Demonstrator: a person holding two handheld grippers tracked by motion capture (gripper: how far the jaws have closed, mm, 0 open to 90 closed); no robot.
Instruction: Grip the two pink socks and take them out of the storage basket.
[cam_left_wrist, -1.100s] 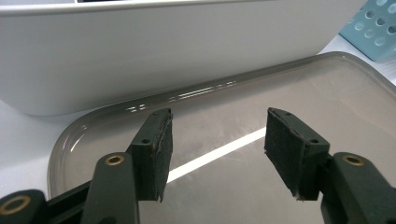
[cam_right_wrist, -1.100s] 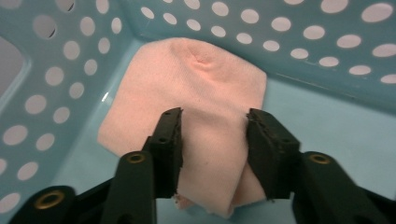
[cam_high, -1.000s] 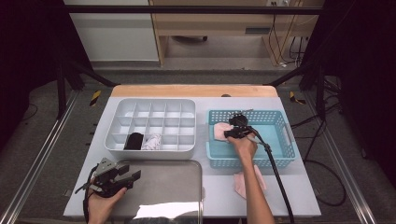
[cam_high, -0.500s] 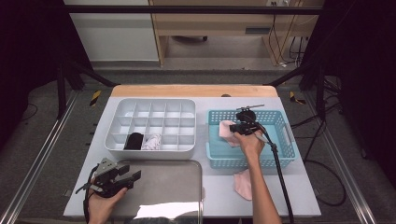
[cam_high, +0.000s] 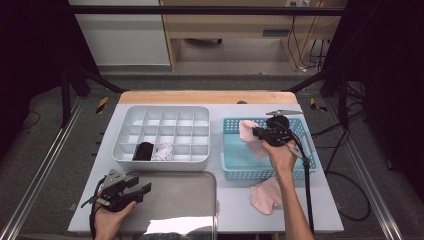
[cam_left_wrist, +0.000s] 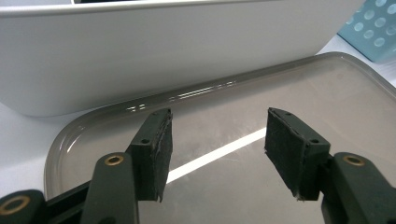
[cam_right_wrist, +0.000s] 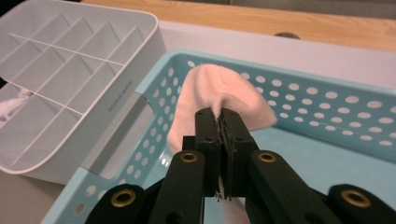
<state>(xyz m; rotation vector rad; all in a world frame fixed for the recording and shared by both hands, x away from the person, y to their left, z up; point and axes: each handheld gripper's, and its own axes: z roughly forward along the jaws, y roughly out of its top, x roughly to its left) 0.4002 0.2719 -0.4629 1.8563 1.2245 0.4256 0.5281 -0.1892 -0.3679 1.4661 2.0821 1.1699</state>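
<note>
the right gripper is held above the blue basket, and its jaws, which have just been closing, are clamped tight on a pink sock. in the right gripper view the two black jaws are seen pressed together with the fabric of the pink sock pinched between the pads, the rest of it bulging out beyond the tips and hanging down below them. the sock is thus lifted over the inside of the blue basket, near its left wall, with a part of it trailing down toward the basket floor.

a second pink sock is laid flat on the table, just in front of the basket and beside the right forearm.

to the left of the basket a white divided tray is set, with a black sock and a white sock placed in neighbouring compartments of its front row.

the left gripper is held low at the near left corner of the table, over a grey metal tray. its jaws are kept wide apart with nothing between them, as shown in the left gripper view, where the bare surface of the grey metal tray is seen between the pads and the white divided tray rises just behind.
</note>
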